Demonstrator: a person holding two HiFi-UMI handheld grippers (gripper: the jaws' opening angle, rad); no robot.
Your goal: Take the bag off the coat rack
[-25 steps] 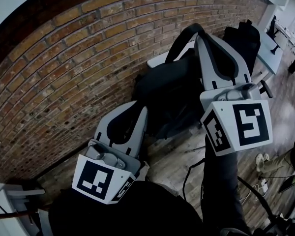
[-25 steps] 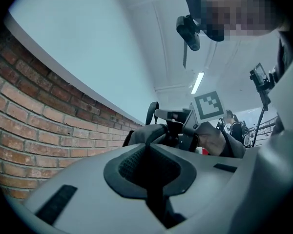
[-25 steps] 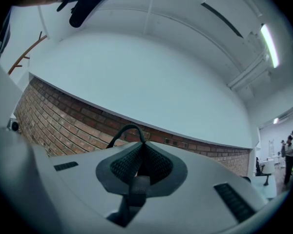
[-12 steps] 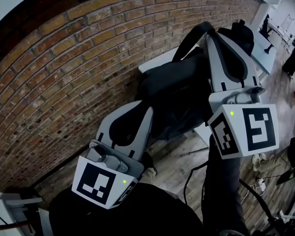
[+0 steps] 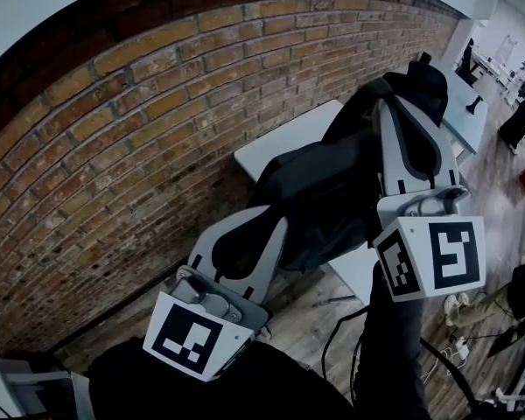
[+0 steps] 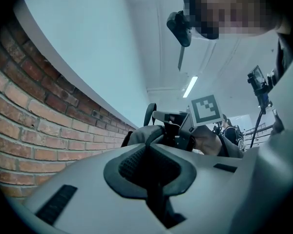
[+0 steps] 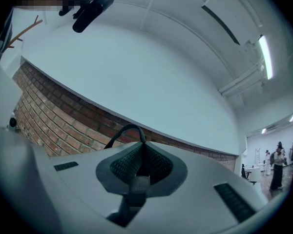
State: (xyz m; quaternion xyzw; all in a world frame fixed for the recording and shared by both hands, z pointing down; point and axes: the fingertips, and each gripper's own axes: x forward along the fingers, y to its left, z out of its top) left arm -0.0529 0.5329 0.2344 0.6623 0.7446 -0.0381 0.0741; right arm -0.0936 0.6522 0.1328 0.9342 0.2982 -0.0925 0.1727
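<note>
The left tongs (image 5: 268, 231) (image 6: 147, 148) are nearly together, their pads pinching a fold of the dark bag (image 5: 324, 191) (image 6: 139, 134). The bag hangs in the air between both tongs, beside the brick wall (image 5: 114, 138), and in the head view it lies over the white desk (image 5: 284, 138). The right tongs (image 5: 401, 105) (image 7: 141, 146) are clamped on the bag's webbing strap (image 7: 133, 129), whose loop arches just past the tips.

The left gripper (image 5: 276, 227) and right gripper (image 5: 394, 110) are pale grey shells with dark oval recesses. Each bears a white cube (image 5: 197, 344) with black square markers. The sleeves (image 5: 394, 339) seem black, and a thin dark cable (image 5: 337, 318) hangs near the right one.
</note>
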